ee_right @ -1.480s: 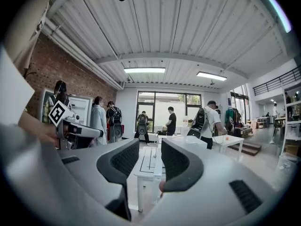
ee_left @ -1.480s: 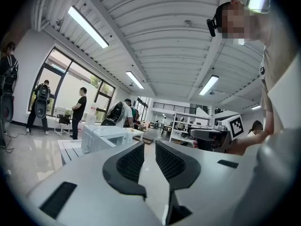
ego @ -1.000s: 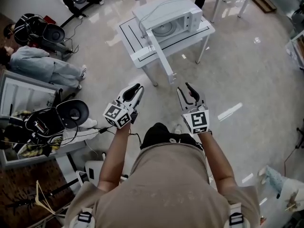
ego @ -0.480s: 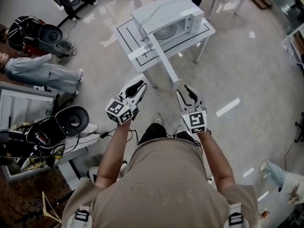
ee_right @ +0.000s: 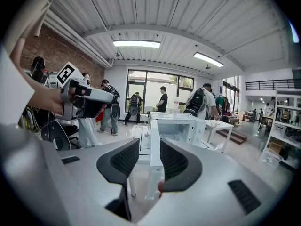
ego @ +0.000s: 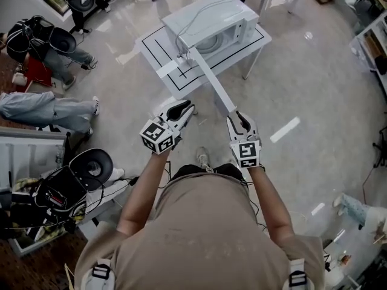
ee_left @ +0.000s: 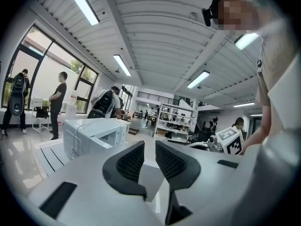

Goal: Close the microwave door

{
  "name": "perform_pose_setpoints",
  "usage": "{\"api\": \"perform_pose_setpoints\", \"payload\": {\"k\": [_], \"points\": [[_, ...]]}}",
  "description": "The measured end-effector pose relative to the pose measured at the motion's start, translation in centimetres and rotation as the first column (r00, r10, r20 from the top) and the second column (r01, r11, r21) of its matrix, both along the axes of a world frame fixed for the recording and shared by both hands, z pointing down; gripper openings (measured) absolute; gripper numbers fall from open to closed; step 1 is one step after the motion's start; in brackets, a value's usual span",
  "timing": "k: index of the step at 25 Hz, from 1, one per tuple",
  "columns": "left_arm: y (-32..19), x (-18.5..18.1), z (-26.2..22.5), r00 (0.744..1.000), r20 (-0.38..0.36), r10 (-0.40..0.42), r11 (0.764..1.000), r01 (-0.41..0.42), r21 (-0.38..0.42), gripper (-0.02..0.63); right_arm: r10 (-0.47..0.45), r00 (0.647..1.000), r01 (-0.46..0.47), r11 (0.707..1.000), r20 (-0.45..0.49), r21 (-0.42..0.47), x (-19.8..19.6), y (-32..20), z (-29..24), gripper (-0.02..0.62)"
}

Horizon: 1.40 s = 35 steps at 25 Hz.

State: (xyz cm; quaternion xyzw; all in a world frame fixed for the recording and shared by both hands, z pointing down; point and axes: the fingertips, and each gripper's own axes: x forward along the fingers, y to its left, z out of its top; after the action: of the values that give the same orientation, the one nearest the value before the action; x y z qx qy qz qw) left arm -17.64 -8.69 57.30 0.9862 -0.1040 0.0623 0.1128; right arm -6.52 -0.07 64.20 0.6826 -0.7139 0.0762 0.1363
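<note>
Both grippers are now nearer the open door point(ego: 210, 80); left gripper point(ego: 186, 106) and right gripper point(ego: 239, 115) have jaws slightly apart, empty.

Tan short-sleeved shirt point(ego: 205, 234), white left gripper point(ego: 188, 106) and right gripper point(ego: 237, 116), black ribbed pads point(ee_left: 127, 161), black-and-white marker cubes point(ego: 156, 139).

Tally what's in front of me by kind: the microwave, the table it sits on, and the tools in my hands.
microwave: 1
table: 1
tools, left tool and right tool: 2
Total: 4
</note>
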Motion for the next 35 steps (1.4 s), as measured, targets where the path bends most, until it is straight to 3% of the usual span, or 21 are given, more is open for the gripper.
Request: {"api": "perform_pose_setpoints", "payload": {"k": [10, 15, 23, 35], "points": [[-3.2, 1.4, 2.3, 0.997, 0.007, 0.077, 0.997, -0.077, -0.028, 0.063, 0.099, 0.991, -0.110, 0.986, -0.094, -0.129, 1.5, -2.0, 7.2, 0.132], [-4.8, 0.8, 3.0, 0.996, 0.008, 0.087, 0.995, -0.087, -0.040, 0.063, 0.162, 0.979, -0.177, 0.976, -0.120, -0.124, 2.5, -2.8, 7.6, 0.131], [-6.1, 1.8, 3.3, 0.994, 0.015, 0.113, 0.993, -0.112, -0.044, 0.063, 0.245, 0.967, -0.252, 0.961, -0.068, -0.115, 7.0, -3.7, 7.1, 0.131], [-7.4, 2.9, 2.8, 0.994, 0.017, 0.111, 0.993, -0.111, -0.040, 0.062, 0.286, 0.958, -0.282, 0.953, 0.023, -0.115, 13.2, -5.2, 7.3, 0.132]]}}
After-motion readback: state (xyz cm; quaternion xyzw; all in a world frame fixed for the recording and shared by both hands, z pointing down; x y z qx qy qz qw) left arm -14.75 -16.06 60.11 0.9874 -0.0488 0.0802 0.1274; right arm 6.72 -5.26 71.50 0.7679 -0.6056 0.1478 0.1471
